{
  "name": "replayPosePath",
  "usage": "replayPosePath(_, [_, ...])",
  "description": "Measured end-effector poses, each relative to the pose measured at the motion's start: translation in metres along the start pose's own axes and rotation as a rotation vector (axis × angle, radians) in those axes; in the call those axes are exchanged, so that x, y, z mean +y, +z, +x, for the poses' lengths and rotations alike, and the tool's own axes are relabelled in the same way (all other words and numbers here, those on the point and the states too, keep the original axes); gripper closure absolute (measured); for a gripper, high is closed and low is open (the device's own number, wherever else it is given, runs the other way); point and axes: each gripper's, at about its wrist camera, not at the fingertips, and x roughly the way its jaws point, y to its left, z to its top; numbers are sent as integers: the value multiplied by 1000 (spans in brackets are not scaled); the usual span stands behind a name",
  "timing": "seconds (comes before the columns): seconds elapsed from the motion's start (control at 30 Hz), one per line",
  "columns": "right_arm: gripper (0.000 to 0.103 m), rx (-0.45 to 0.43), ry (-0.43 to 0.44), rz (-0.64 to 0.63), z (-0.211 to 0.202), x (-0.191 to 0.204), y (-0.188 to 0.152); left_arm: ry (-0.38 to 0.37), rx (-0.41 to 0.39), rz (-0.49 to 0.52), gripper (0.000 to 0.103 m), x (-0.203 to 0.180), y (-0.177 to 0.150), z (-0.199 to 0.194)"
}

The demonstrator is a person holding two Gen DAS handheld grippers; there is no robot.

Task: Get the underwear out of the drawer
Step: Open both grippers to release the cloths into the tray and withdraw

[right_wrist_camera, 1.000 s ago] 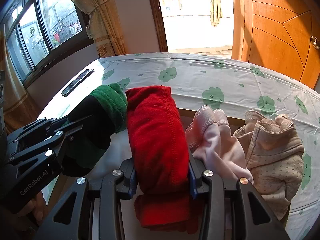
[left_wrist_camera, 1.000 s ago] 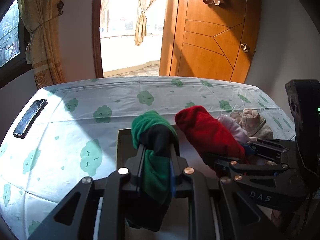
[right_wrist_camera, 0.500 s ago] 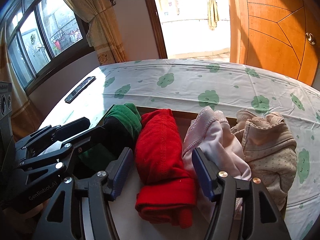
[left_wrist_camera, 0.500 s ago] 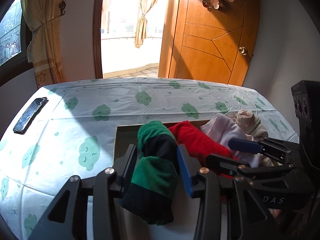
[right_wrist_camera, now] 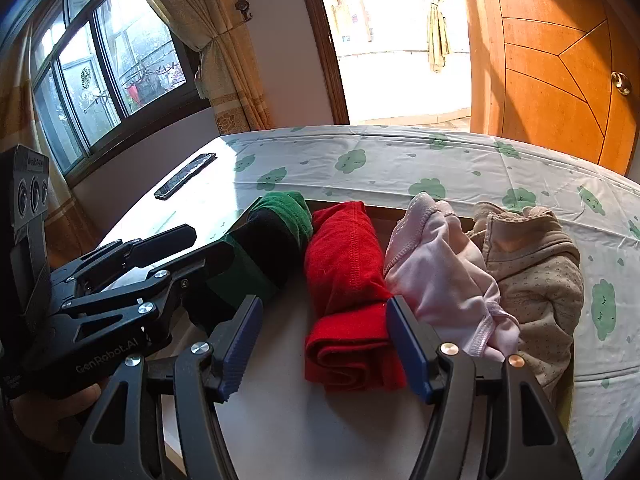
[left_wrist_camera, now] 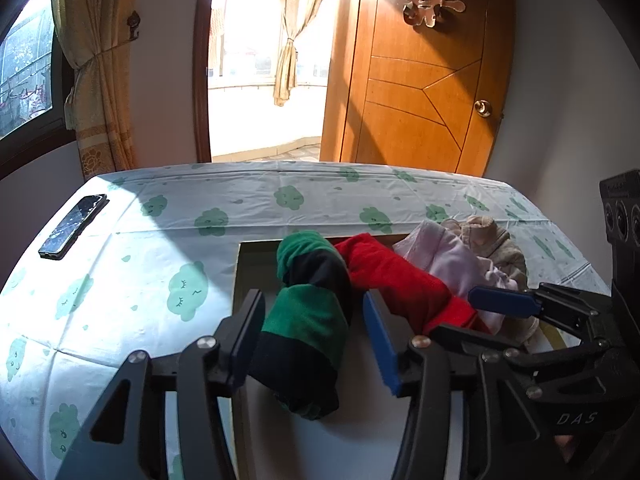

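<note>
Home bedroom — curtains (left_wrist_camera: 100, 80) (tied), wooden door (left_wrist_camera: 420, 80).

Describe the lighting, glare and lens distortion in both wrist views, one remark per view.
Left wrist view: the balcony doorway is blown out white, a hard sunlit patch and shadow edge cross the tablecloth, and the fisheye bows the table's far edge. Right wrist view: the doorway is overexposed too, glare washes the table corner by the phone, and the window frame curves; the folded clothes stay sharp.
</note>
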Motion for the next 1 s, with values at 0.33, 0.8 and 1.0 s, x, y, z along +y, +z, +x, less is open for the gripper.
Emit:
replayPosePath(0.33, [36, -46, 66, -53, -40, 15, -24, -32, -67, -24, 49, 0, -21, -34])
replayPosePath(0.8, [33, -103, 122, -116, -108, 18, -85, -98, -111, -34, 43, -1, -73, -91])
replayPosePath(1.0, [32, -119, 138, -157, -132, 21, -123, -81, -129, -5, 36, -9, -103, -113])
